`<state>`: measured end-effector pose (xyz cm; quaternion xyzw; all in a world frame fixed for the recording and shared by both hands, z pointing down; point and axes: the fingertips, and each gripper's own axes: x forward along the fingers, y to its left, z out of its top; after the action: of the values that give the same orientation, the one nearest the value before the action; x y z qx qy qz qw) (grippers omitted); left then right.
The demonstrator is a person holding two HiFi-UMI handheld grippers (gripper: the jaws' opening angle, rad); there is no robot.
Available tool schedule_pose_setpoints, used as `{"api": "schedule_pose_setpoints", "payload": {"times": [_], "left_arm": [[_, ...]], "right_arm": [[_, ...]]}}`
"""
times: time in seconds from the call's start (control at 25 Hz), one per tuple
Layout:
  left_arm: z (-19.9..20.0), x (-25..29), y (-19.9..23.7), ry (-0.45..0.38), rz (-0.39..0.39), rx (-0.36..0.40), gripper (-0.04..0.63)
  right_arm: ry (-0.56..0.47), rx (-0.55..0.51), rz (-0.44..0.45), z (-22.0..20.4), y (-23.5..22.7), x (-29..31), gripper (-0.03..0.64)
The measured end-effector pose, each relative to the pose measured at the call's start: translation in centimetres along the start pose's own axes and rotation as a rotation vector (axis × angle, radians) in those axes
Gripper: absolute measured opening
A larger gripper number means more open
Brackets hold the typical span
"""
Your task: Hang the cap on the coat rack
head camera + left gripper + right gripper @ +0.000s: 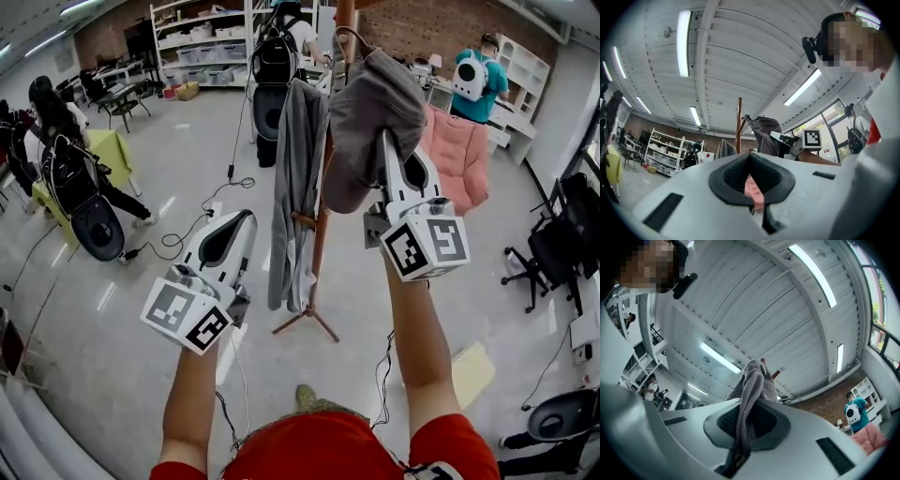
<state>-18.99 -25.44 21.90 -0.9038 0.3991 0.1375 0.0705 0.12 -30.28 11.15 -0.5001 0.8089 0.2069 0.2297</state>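
Cap [367,112] is clamped in right gripper [387,148] near the coat rack [322,230] top; left gripper [242,221] is closed, empty. A drop is judged likely if the cap is released before a peg is engaged.

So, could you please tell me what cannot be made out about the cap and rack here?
Head view: the cap covers the top of the coat rack, so hook contact is hidden.
Right gripper view: the cap hides most of the peg.
Left gripper view: the left gripper hides the rack's base.
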Motion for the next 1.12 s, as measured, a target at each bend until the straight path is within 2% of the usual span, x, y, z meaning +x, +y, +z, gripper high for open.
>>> {"api": "schedule_pose_setpoints", "payload": {"times": [0.44,0.8,1.0,1.12], "left_arm": [[-4.0,6.9,2.2,0.008,0.000,-0.020,0.008],[-6.2,9.8,3.2,0.033,-0.040,-0.062,0.008],[-6.7,9.9,3.3,0.045,-0.084,-0.092,0.008],[-6.5,9.5,3.4,0.041,-0.103,-0.095,0.009]], "right_arm": [[0.061,-0.035,0.019,-7.2,-3.7,2.3,0.029],[0.080,-0.120,0.067,-9.5,-3.0,2.6,0.039],[0.103,-0.119,0.090,-10.0,-1.6,1.9,0.160],[0.131,-0.114,0.094,-10.5,-0.8,0.7,0.209]]}}
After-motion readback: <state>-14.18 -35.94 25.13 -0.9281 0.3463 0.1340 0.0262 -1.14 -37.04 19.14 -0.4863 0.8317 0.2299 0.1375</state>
